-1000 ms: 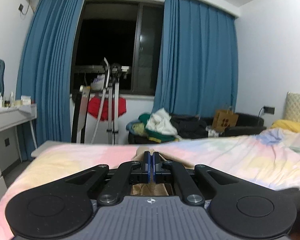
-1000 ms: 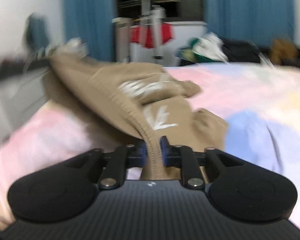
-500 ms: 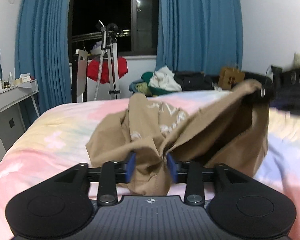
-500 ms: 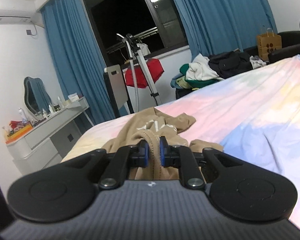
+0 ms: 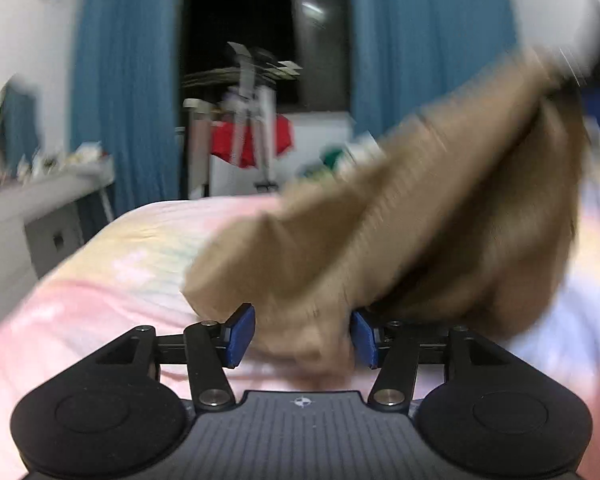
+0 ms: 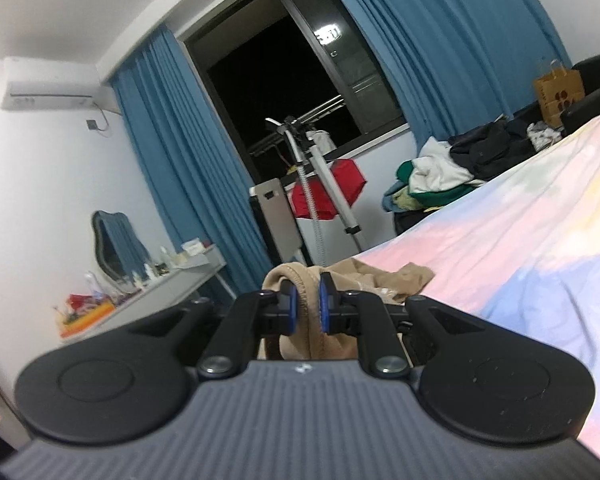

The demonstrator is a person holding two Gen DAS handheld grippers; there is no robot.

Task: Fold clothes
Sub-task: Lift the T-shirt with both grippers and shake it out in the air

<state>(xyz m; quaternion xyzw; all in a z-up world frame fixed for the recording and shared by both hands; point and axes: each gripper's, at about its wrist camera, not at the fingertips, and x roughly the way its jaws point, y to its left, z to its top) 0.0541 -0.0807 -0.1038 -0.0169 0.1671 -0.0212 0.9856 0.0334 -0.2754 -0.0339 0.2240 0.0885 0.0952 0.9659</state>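
Observation:
A tan garment with pale print hangs over the pastel bed, stretched up to the upper right of the blurred left wrist view. My left gripper is open, its blue pads wide apart, with a bunch of the tan cloth lying between them. My right gripper is shut on a hemmed edge of the tan garment, which is lifted above the bed. More of the cloth lies crumpled just beyond it.
A white dressing table with bottles and a mirror stands at the left. A drying rack with red cloth stands by the dark window. A clothes pile and paper bag sit past the bed's far side.
My left gripper went from shut on the cloth to wide open. My right gripper rose and tilted, still holding the hem, lifting the garment. The left view is now motion-blurred.

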